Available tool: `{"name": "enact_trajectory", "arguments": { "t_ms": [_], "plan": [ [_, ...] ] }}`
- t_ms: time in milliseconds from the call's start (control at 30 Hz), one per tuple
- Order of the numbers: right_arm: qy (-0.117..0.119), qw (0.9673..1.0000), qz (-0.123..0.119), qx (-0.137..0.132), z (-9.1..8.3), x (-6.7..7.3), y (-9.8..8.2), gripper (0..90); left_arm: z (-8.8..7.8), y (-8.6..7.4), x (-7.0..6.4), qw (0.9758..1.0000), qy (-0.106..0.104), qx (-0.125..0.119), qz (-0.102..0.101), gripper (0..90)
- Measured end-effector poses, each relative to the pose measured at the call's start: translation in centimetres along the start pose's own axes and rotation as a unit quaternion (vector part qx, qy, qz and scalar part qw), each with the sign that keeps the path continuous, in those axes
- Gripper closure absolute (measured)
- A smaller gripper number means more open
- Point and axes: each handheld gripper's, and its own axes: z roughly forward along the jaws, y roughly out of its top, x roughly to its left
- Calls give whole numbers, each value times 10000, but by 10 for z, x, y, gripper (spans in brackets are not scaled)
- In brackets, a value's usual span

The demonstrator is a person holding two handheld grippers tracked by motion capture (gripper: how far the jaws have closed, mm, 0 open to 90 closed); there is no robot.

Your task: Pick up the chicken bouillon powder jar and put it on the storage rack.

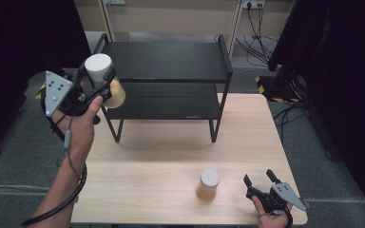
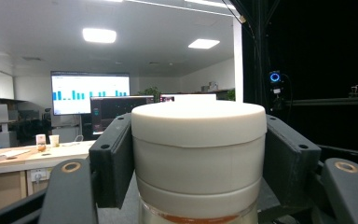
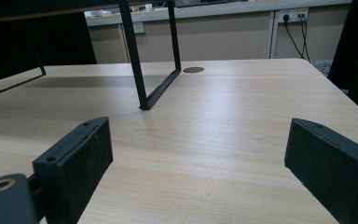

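One jar (image 1: 100, 71) hangs pinched in the left gripper (image 1: 93, 81) near the rack (image 1: 171, 61), unshelved; another jar (image 1: 208, 184) waits beside the spread right gripper (image 1: 258, 179).

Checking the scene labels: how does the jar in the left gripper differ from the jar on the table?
The held jar is lifted off the table beside the black shelf rack; the table jar stands on the wooden table. The held jar is clamped at its white lid by the left gripper; the table jar is untouched, beside the open right gripper. The held jar leans; the table jar stands upright. Both have white lids and amber contents.
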Motion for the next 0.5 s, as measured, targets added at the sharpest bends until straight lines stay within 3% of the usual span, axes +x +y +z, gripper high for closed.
{"name": "enact_trajectory", "arguments": {
  "t_ms": [500],
  "plan": [
    [3, 10000, 3, 0, 0, 0, 0, 78, 15, 21, 1, 10000, 14, 10, 11, 339]
  ]
}}
